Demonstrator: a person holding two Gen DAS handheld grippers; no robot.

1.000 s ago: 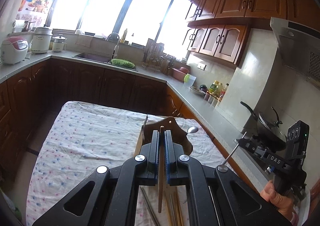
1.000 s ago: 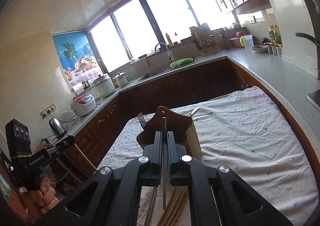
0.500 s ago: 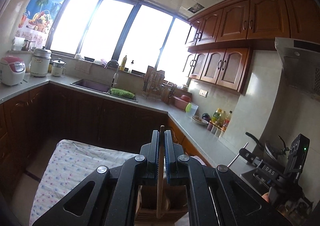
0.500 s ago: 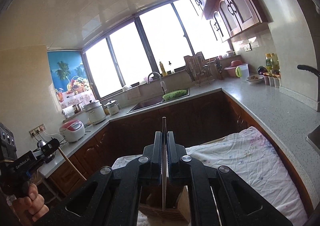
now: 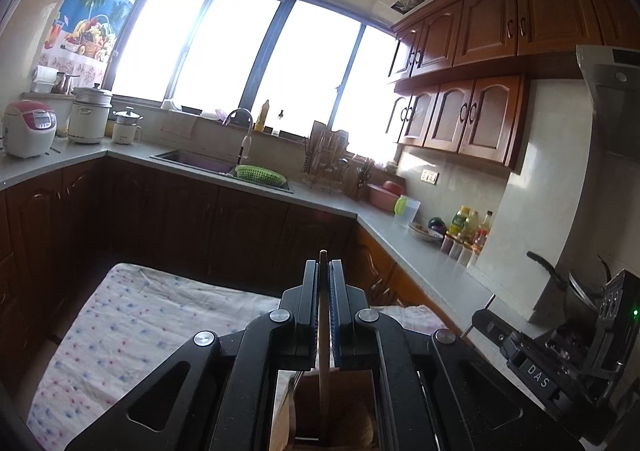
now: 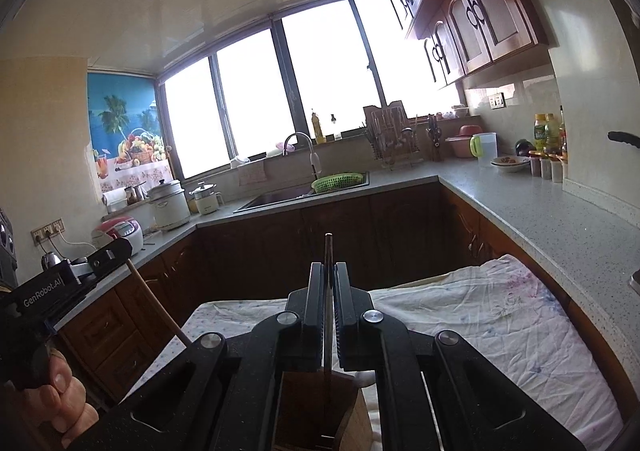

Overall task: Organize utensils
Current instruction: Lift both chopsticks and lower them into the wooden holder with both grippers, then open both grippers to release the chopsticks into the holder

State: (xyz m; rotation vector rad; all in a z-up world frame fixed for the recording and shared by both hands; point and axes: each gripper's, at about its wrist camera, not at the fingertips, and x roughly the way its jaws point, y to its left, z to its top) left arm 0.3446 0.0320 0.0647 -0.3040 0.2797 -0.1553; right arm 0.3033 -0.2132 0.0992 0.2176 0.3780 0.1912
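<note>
Left wrist: chopstick (image 5: 323,335) between fingers (image 5: 310,303).

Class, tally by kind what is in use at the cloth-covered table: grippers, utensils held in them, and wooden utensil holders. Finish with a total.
Grippers: 2 (left gripper, right gripper)
Held utensils: 2 (wooden chopstick, thin dark utensil)
Wooden holder: 1
Total: 5
</note>
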